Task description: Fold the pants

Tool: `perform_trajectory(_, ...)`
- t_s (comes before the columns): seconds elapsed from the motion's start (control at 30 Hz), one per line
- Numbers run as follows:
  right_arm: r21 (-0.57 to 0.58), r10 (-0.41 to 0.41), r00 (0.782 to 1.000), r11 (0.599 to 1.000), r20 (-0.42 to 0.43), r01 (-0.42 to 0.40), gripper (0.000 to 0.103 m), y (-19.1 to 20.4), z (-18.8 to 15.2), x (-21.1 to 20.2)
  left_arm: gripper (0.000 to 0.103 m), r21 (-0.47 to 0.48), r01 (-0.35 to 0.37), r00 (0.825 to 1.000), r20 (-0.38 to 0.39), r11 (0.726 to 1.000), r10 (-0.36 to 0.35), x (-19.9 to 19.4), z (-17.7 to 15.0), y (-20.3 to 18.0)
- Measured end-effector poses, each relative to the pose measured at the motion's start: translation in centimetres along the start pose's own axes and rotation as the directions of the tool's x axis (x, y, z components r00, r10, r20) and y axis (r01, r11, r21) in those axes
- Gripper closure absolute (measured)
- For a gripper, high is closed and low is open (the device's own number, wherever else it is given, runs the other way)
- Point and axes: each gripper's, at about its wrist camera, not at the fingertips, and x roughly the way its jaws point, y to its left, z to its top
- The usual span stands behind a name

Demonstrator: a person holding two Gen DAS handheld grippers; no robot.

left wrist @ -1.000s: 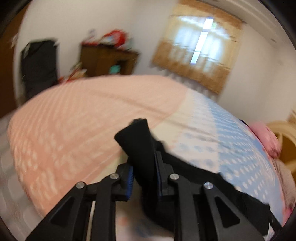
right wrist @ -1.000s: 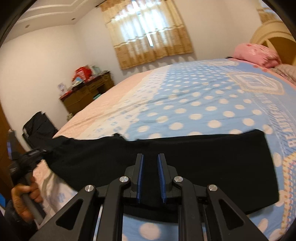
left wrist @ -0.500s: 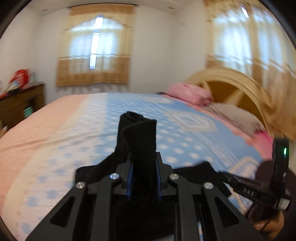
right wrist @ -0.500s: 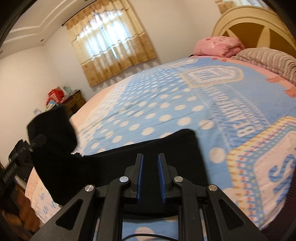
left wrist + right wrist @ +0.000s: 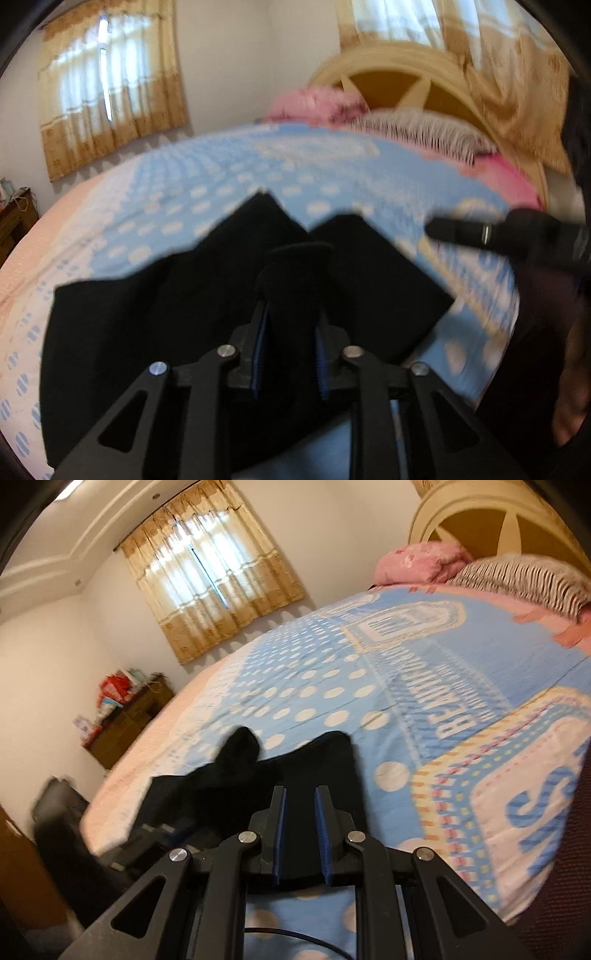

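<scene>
Black pants lie doubled over on the blue dotted bedspread. A bunched end of them stands up between the pads of my left gripper, whose jaws are opening with the cloth still touching both pads. In the right wrist view that raised bunch shows at left, above the blurred left gripper. My right gripper sits at the near right edge of the pants, pads close together with black cloth filling the gap. It also shows as a dark blur at the right of the left wrist view.
A pink pillow and a striped pillow lie against the cream headboard. A wooden dresser and a black bag stand beyond the bed's left side. A person's hand is at the right.
My left gripper swung from the pink foot end toward the headboard, carrying the pants' end over the rest of the garment. The right gripper shifted sideways and rolled, staying on the pants.
</scene>
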Motion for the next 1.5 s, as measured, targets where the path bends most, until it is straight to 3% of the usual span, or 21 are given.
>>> perform_trajectory(0.1,0.049,0.035,0.999,0.998,-0.019,-0.034,0.074,-0.2,0.3,0.7,0.056,0.055,0.017,1.000,-0.016,0.998,-0.016,-0.3,-0.3,-0.7)
perform_trajectory(0.17,0.077,0.059,0.998,0.995,-0.021,-0.057,0.051,-0.3,0.5,0.8,0.041,0.095,0.013,1.000,-0.012,0.995,-0.012,-1.5,-0.3,-0.7)
perform_trajectory(0.3,0.088,0.123,0.992,0.989,-0.011,-0.122,0.050,0.1,1.5,0.4,0.026,0.109,0.007,1.000,0.028,0.994,-0.010,-4.7,-0.3,0.5)
perform_trajectory(0.43,0.141,0.172,0.985,0.976,-0.023,-0.167,0.050,0.2,1.7,1.6,0.013,-0.023,-0.034,0.997,0.075,0.999,0.036,-8.0,-0.3,5.3)
perform_trajectory(0.53,0.170,0.190,0.980,0.969,-0.060,-0.177,0.050,0.7,1.1,3.8,0.012,-0.144,-0.144,0.985,0.075,0.979,0.156,-9.3,-0.4,9.6)
perform_trajectory(0.6,0.167,0.177,0.979,0.973,-0.101,-0.159,0.050,1.4,0.5,5.5,0.008,-0.252,-0.230,0.968,0.045,0.940,0.248,-9.5,-0.7,12.9)
perform_trajectory(0.67,0.162,0.141,0.978,0.980,-0.153,-0.116,0.050,1.9,-0.2,7.0,0.008,-0.343,-0.285,0.955,-0.019,0.895,0.297,-9.2,-1.3,15.6)
perform_trajectory(0.77,0.146,0.067,0.978,0.989,-0.198,-0.038,0.050,2.3,-1.1,7.9,0.008,-0.459,-0.316,0.947,-0.104,0.831,0.303,-8.7,-3.0,18.4)
perform_trajectory(0.9,0.119,0.028,0.977,0.993,-0.211,-0.002,0.048,3.0,-1.5,8.1,0.008,-0.536,-0.314,0.949,-0.166,0.784,0.267,-7.9,-4.9,19.7)
perform_trajectory(1.03,-0.081,-0.094,0.972,0.994,-0.215,0.078,0.048,5.7,-2.2,8.5,0.008,-0.534,-0.322,0.947,-0.180,0.782,0.267,-7.4,-5.0,19.4)
perform_trajectory(1.13,-0.154,-0.077,0.971,0.987,-0.228,0.042,0.068,6.9,-2.9,8.4,0.008,-0.519,-0.322,0.947,-0.178,0.792,0.269,-7.4,-4.9,19.3)
perform_trajectory(1.27,-0.223,-0.073,0.973,0.975,-0.218,0.024,0.080,7.3,-3.1,7.5,0.008,-0.501,-0.330,0.944,-0.173,0.800,0.281,-7.3,-4.4,19.3)
perform_trajectory(1.37,-0.389,-0.088,0.981,0.921,-0.171,0.015,0.082,9.3,-2.9,5.8,0.008,-0.495,-0.339,0.941,-0.170,0.800,0.294,-7.2,-3.8,19.3)
perform_trajectory(1.5,-0.489,-0.107,0.987,0.872,-0.121,0.034,0.082,9.2,-1.2,3.3,0.008,-0.490,-0.335,0.942,-0.156,0.805,0.297,-7.2,-3.2,19.1)
